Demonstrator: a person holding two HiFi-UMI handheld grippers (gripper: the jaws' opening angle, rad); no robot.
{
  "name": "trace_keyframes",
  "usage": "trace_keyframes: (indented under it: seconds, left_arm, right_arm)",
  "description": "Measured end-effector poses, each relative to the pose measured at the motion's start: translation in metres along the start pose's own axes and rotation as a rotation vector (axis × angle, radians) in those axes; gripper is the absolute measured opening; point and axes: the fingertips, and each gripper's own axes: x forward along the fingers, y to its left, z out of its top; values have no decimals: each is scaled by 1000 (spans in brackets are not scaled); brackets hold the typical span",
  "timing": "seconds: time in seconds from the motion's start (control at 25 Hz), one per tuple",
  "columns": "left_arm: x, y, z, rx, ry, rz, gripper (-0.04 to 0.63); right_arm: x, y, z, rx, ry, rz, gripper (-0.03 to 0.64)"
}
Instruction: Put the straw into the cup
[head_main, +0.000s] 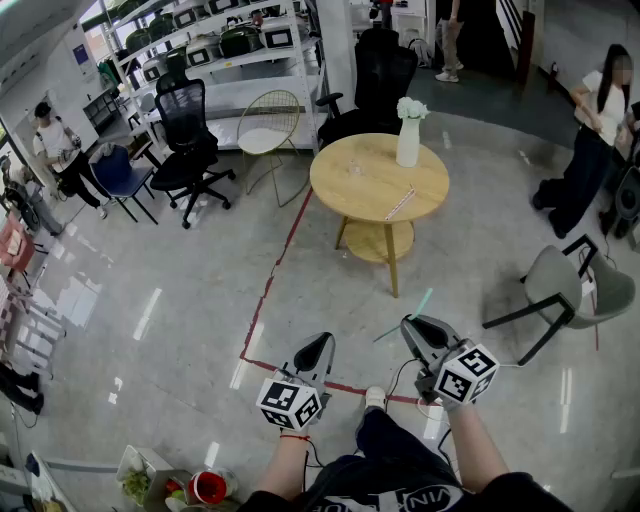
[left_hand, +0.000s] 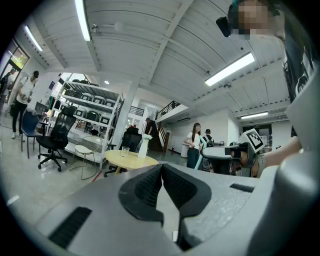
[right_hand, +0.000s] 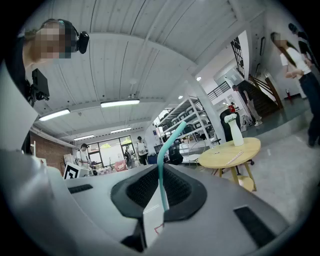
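My right gripper is shut on a teal straw that sticks out past the jaws. In the right gripper view the straw rises between the pads, with a white paper wrapper low in the gap. A clear glass cup stands on the round yellow table, next to a white vase with flowers. The table is well ahead of both grippers. My left gripper is shut with nothing in it; its jaws meet in the left gripper view.
A wrapped straw lies on the table. A grey chair stands at the right, black office chairs and a wire chair at the back left. Red tape marks the floor. People stand around the room.
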Motion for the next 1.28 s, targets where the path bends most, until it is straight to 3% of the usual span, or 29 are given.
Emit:
trace_keyframes:
  seconds: [0.68,1.28]
  left_arm:
    - [171,92,41,-16,-4,34,14]
    - [219,144,45,-40,8,97,14]
  right_arm:
    - [130,-126,63,-33,28,56,26]
    - [198,-161,68,-8,59,136,27]
